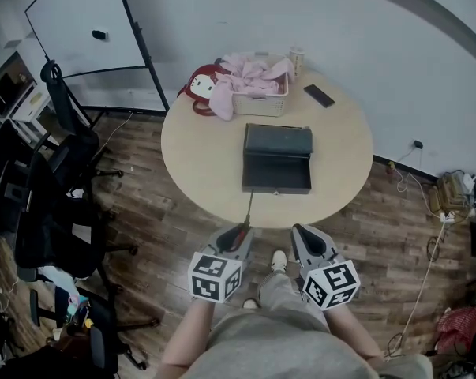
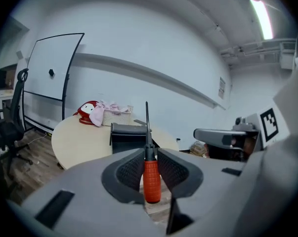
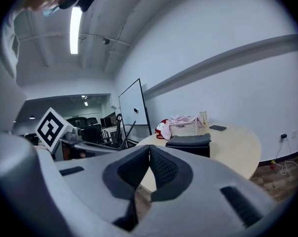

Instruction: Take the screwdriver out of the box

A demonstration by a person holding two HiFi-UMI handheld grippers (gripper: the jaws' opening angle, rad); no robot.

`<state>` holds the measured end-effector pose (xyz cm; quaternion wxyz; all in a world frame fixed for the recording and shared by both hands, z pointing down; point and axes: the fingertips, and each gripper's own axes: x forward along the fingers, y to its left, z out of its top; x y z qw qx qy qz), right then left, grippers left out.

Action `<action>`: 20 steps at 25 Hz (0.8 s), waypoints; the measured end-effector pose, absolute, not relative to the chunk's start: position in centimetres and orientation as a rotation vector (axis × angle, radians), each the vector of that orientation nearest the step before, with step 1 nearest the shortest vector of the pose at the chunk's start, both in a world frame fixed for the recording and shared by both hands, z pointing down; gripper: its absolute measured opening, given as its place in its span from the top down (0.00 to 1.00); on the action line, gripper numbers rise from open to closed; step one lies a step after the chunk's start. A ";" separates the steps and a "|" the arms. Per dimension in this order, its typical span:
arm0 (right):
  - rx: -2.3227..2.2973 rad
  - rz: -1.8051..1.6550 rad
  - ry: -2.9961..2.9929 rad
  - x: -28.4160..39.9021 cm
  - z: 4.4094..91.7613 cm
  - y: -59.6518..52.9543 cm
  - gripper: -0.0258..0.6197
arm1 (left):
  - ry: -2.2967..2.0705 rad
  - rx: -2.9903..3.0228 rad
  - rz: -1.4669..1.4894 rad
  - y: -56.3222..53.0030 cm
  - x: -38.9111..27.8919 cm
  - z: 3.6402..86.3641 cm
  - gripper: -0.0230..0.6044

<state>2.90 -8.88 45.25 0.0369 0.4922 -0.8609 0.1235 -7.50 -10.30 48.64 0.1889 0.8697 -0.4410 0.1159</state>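
Note:
My left gripper is shut on the screwdriver, off the near edge of the round table. In the left gripper view the pads clamp its red handle, and the thin dark shaft sticks forward toward the box. The dark grey box sits in the middle of the table, apart from both grippers. Seen from the side, its lid lies down. My right gripper hangs beside the left one; its pads meet at the tips with nothing between them.
A white basket of pink cloth, a red plush toy, a phone and a cup stand at the table's far side. Office chairs crowd the left. A whiteboard leans behind. Cables trail on the right floor.

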 end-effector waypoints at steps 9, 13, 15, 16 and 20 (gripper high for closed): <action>1.481 0.363 -2.667 1.3 45.3 -5.3 0.96 | -1.299 2.431 0.187 -5.5 -9.7 48.5 0.85; 1.475 0.358 -2.671 1.2 45.2 -4.2 0.96 | -1.308 2.425 0.167 -4.1 -10.0 48.6 0.85; 1.479 0.354 -2.671 1.2 45.1 -3.9 0.96 | -1.309 2.428 0.162 -3.7 -10.1 48.5 0.85; 1.481 0.352 -2.671 1.2 45.1 -3.7 0.96 | -1.309 2.430 0.159 -3.6 -10.1 48.5 0.85; 1.457 0.331 -2.668 1.0 45.1 -3.2 0.96 | -1.316 2.441 0.141 -3.3 -9.9 48.0 0.85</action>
